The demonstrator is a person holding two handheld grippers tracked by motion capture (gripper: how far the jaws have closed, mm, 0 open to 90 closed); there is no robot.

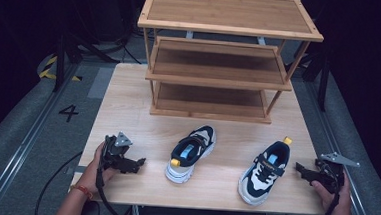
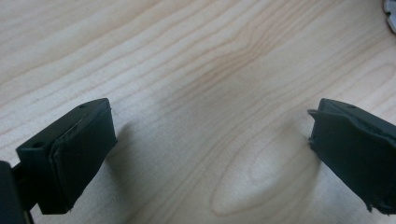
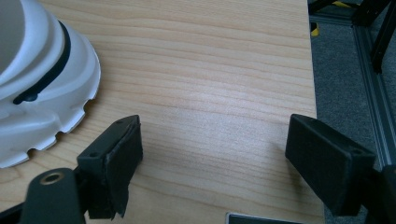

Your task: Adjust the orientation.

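Both claws wide and empty on desk: left claw, right claw. Two shoes between: left shoe, right shoe. Shelf behind.

Pale wooden table, three-tier wooden rack, grey floor, dark surroundings.

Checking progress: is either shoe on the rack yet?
No, both shoes stand on the table before the rack.

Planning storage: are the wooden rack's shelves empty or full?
Empty: the wooden rack shows bare boards on all three shelves; both sneakers stand on the table.
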